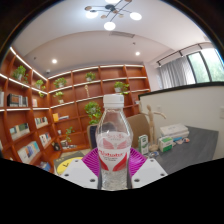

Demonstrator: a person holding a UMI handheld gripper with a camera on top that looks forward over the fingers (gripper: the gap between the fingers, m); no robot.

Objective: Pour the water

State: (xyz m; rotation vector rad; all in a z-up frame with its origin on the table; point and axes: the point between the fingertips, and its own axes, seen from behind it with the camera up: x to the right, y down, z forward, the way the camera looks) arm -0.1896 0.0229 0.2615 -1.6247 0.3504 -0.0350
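Water bottle [114, 146] is held upright, long axis vertical, neck and cap pointing toward the ceiling; no tilt can be made out. It stands centred between the two fingers of the claw [114, 163], directly before the camera.

The bottle is of clear plastic, ribbed at the shoulder, with a pale cap at the top. A pink and white label is wrapped round the lower body, print too small to be read. The contents cannot be judged with any certainty through the plastic.

The claw is closed on the bottle: the magenta pads [92, 160] are seen pressed against the labelled part at both sides, no gap visible at either one. The grip is taken low on the body, at label height. The claw is held level, fingers pointing forward into the room. The bottle's base is hidden behind the fingers, so it cannot be told whether it rests on anything.

Beyond the bottle a dark worktop [195, 150] is seen to the right, carrying a cardboard box [139, 130] and some small packages [173, 135]. Wooden bookshelves [40, 110] with books and potted plants are ranged along the back and left walls. A ceiling lamp [112, 14] is lit overhead, and a window [195, 68] is set at the right.
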